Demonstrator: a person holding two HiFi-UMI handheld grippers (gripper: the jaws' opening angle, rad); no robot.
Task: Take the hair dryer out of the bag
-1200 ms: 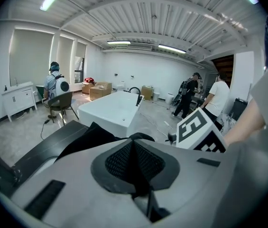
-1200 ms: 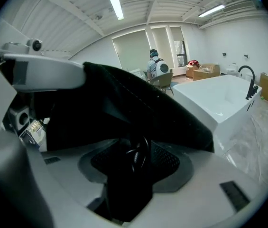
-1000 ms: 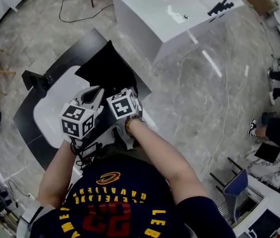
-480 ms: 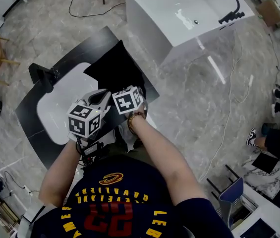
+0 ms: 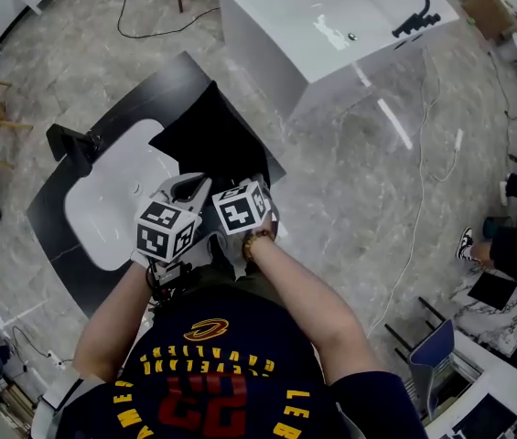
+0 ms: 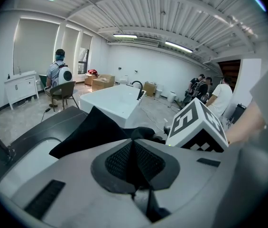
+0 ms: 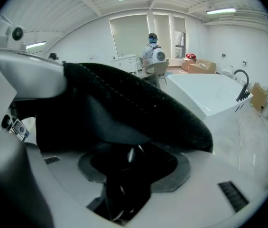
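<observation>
Both grippers have slid a little closer to the person's body. The left gripper [image 6: 134, 159] has its jaws squeezed together on a thin bit of the black bag [image 5: 205, 128]. The right gripper [image 7: 131, 161] has its jaws wide, holding a shiny black thing, likely the hair dryer [image 7: 122, 194], with the bag's cloth draped over it. Only the gripper views show this. In the head view the marker cubes [image 5: 166, 231] cover the jaws. Below is a black counter [image 5: 139, 99] with a white sink [image 5: 102, 204]. Farther off are a grey stone floor [image 5: 359, 172] and a white tub [image 5: 331, 26].
</observation>
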